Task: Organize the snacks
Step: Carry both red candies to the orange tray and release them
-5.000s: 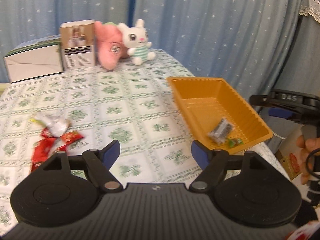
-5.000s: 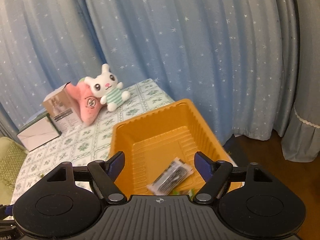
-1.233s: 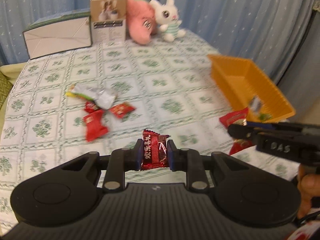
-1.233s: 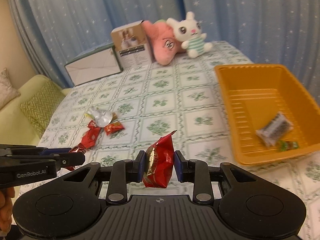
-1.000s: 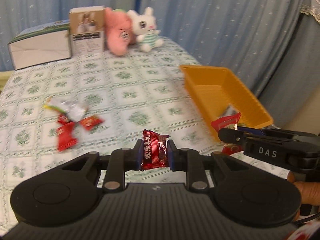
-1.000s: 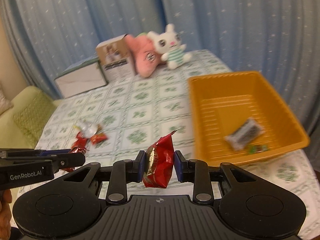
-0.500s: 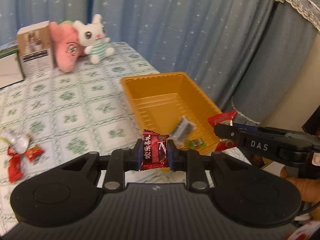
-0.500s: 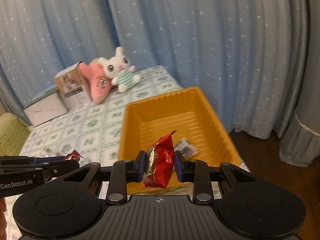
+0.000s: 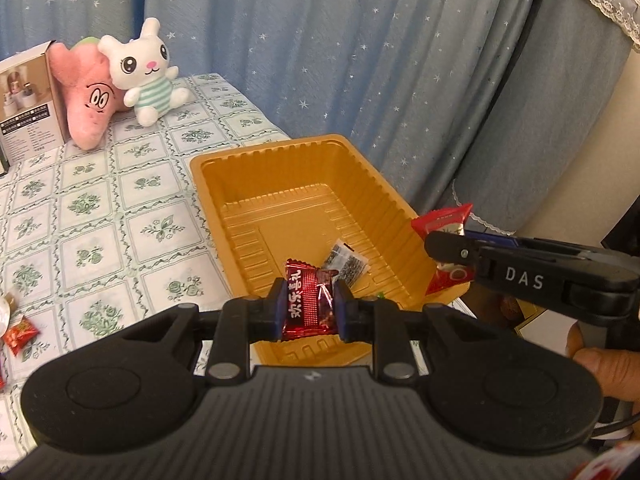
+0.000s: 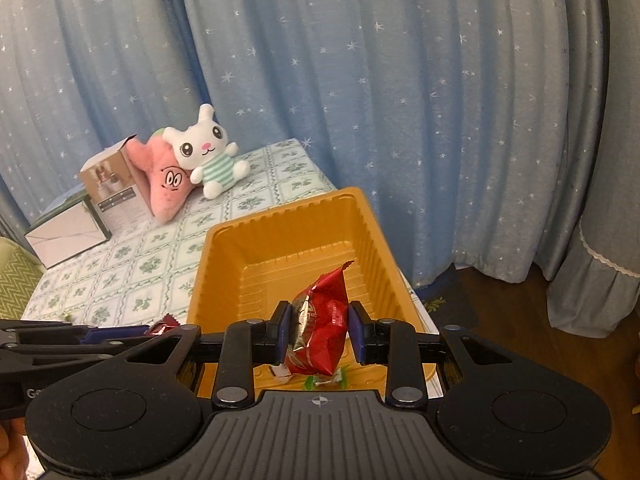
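My left gripper is shut on a dark red candy packet and holds it over the near end of the orange tray. My right gripper is shut on a bright red snack packet above the same tray; it also shows in the left wrist view at the tray's right rim. In the tray lie a dark grey packet and a small green candy.
A loose red candy lies on the patterned tablecloth at the far left. A white bunny plush, a pink plush and boxes stand at the table's back. Blue curtains hang behind, and the table edge drops to the floor on the right.
Both grippers have swung right from the snack pile to the orange tray, each still holding its packet. They now hover over the tray's near end.
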`<state>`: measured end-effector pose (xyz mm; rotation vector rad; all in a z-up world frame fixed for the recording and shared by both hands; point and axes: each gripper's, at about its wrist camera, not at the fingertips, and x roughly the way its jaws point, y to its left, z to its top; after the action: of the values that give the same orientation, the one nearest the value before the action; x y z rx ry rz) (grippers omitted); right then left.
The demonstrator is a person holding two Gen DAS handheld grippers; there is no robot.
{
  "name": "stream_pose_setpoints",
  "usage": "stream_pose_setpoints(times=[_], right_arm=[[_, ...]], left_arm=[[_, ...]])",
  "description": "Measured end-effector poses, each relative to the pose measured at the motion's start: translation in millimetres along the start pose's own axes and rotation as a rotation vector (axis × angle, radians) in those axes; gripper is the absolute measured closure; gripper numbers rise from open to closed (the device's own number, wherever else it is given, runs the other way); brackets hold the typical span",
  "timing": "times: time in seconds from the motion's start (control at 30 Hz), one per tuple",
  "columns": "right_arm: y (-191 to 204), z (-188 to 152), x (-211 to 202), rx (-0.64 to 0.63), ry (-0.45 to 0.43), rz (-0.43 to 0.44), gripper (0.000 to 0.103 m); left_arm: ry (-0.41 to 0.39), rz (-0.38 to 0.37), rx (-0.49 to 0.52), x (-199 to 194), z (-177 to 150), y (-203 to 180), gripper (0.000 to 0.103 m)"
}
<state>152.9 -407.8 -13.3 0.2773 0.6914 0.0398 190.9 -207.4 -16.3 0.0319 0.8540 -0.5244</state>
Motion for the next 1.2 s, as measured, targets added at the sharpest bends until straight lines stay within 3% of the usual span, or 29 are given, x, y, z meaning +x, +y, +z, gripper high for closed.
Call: stream_pose_setpoints(times=[0.13,0.4,0.53,0.7,0.9,0.93,0.97,1.0,1.2], right_arm=[[-3,2,5,0.005,0.002,-0.001,0.072],[-5,1,10,0.010,0.006,0.005,0.072],[-3,1,13,0.011,0.009,0.008,0.072],[-1,3,16,0.010,0.008,0.015,0.072],[-8,9,25,0.086,-0.001,0.049,0.071],[-10,11,26,0.103,0.007,0.048,0.062],[-12,11,26,0.115,0.007,0.047,0.047],[-13,11,23,0.122,-0.001,0.046,0.042],[-13,5,7,0.136,-0.003,0.031,0.041]], left_arm=[[0.004,0.018,0.029,13,2,-3,0.081],[0.004,0.026,-0.007,15,0,11,0.076],[-0.004,0.030,-0.031,6,-4,19,0.064],[-0.015,0.038,-0.064,-5,-10,29,0.063],[-0.029,0.063,-0.094,-19,-16,39,0.048],[-0.032,0.069,-0.093,-22,-17,41,0.045],[-0.035,0.074,-0.092,-24,-18,41,0.043],[-0.039,0.078,-0.093,-28,-20,42,0.040],[-0.059,0.097,-0.103,-47,-31,45,0.033]])
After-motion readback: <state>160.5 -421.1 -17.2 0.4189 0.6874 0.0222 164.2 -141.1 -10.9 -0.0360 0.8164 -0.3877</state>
